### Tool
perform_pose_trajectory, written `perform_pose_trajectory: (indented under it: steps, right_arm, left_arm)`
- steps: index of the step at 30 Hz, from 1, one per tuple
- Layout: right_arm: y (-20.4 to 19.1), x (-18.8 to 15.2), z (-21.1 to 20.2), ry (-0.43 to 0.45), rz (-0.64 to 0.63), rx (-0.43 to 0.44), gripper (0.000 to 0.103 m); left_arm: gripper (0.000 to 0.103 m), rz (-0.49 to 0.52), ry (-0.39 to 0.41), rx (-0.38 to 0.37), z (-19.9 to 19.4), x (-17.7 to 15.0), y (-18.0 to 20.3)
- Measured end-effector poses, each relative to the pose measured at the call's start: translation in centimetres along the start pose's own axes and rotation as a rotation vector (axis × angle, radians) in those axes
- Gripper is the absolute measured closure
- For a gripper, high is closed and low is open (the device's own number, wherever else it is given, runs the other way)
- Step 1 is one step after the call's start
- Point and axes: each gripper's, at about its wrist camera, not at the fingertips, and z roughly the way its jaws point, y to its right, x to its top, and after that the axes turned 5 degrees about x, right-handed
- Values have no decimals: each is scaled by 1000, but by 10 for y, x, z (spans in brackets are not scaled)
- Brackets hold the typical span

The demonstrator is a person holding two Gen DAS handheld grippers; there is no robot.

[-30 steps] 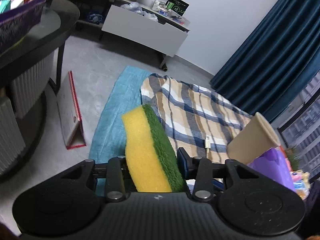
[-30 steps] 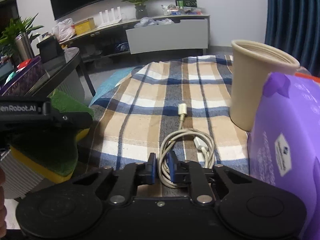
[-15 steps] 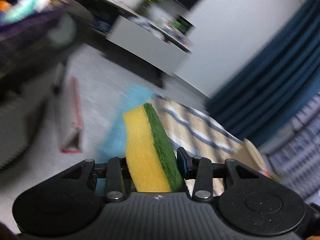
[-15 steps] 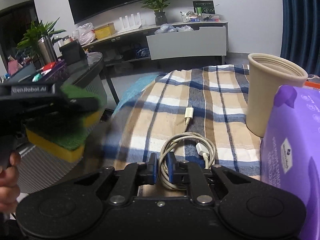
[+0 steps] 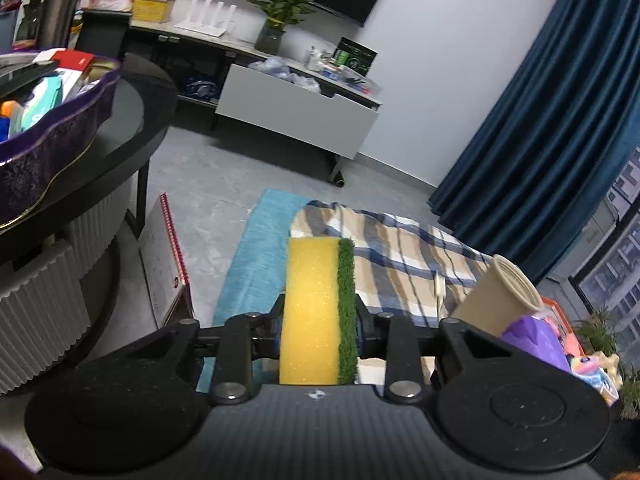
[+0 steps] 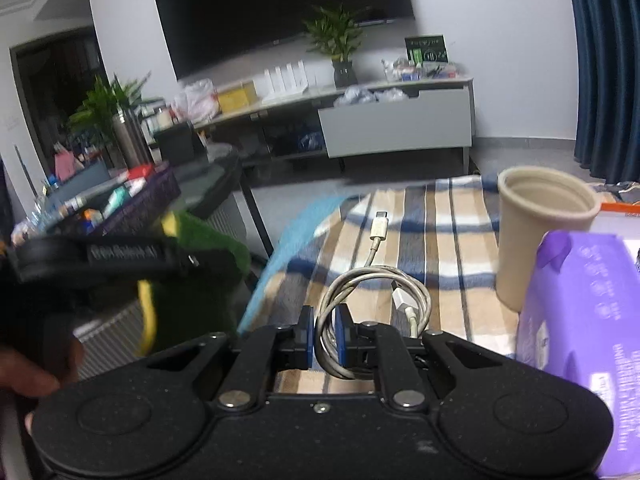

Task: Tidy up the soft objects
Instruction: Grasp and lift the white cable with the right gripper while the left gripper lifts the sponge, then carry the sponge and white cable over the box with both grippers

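Note:
A yellow sponge with a green scouring side (image 5: 316, 308) stands upright between the jaws of my left gripper (image 5: 318, 329). The jaws are closing and their pads press on both of its faces. In the right wrist view the same sponge (image 6: 208, 240) shows blurred at the left, above a person's hand (image 6: 24, 372). My right gripper (image 6: 323, 336) is shut on a coiled white charging cable (image 6: 400, 300), which hangs over the plaid blanket (image 6: 440, 240).
A beige paper cup (image 6: 540, 232) and a purple soft pack (image 6: 580, 340) stand at the right on the blanket. A blue towel (image 5: 256, 256) lies under it. At the left are a black round table (image 5: 132, 148), a purple basket (image 5: 48, 152) and a red-edged calendar (image 5: 164, 272).
Both grippers have risen and tipped up, so more of the room shows. The sponge now stands straight and is squeezed narrower in the left jaws. The cable came up with the right gripper.

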Motion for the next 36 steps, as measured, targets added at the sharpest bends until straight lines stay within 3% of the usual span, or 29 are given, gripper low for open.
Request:
perform_pose_trajectory:
  steps: [7,17,23,36]
  right_arm:
    - [-7,14,-33,71,-13,3,89]
    - [-7,31,-75,153,-10,8,89]
    - [-1,35,-95,175,-12,3,89]
    - [19,34,-123,198,-3,-4,89]
  left_arm:
    - [72,71,23,-20,-9,-1,23]
    - [72,154,100,56,-41,1,65]
    - [72,148,116,91,-49,-3,81]
    - [72,169,111,92,-56,-20,113]
